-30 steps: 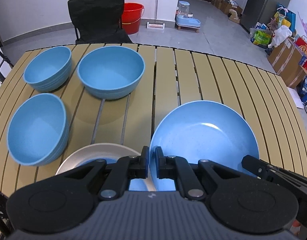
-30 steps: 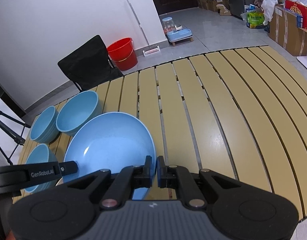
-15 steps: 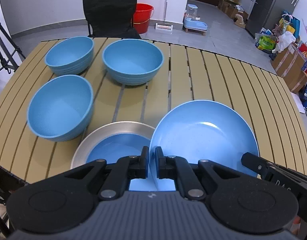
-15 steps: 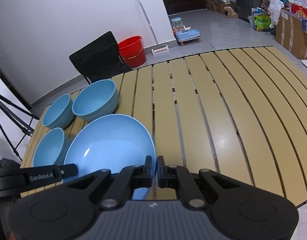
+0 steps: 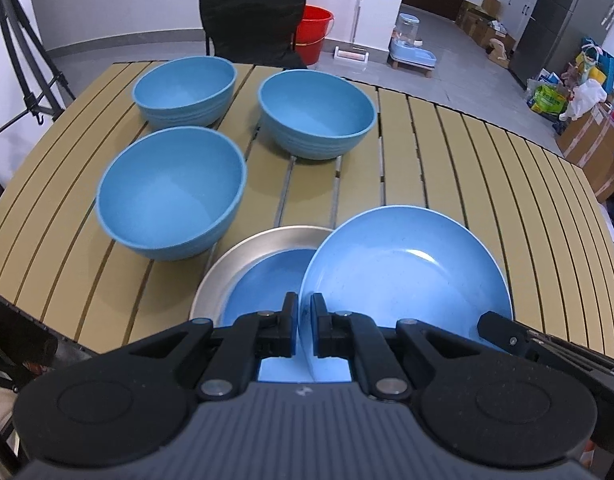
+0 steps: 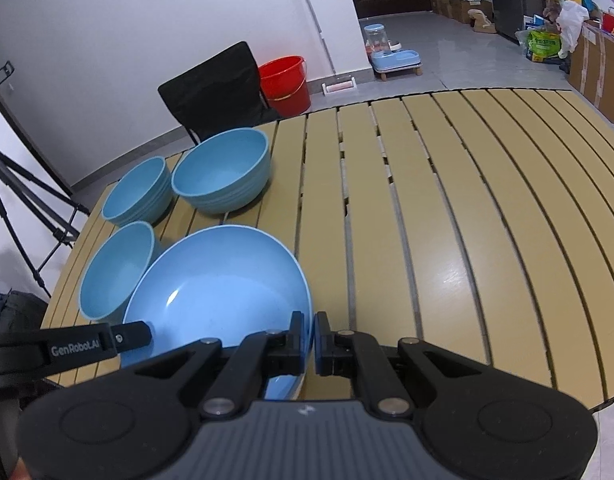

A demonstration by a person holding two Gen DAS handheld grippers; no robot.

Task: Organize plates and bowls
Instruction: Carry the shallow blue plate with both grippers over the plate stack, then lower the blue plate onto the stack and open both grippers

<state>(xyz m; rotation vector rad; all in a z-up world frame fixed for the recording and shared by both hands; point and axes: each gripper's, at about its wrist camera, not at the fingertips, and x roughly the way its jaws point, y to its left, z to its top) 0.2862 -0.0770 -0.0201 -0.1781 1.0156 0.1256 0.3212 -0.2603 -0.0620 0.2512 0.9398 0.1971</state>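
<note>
Both my claws angle steeply down, my left claw (image 5: 303, 320) and right claw (image 6: 311, 336) each clamped on opposite rims of the blue plate (image 5: 407, 268) between them.

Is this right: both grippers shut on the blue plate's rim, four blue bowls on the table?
Not quite: three blue bowls, per the left wrist view. Both the left gripper and right gripper are shut on the blue plate.

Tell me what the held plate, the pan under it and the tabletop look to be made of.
Held blue plate: probably plastic or melamine-like; matte with fine speckles and a soft highlight.
Silver pan: likely metal; brushed grey sheen on its rim.
Slatted tabletop: tan slats with a smooth, slightly glossy coat; painted metal or laminate, cannot tell which.
</note>
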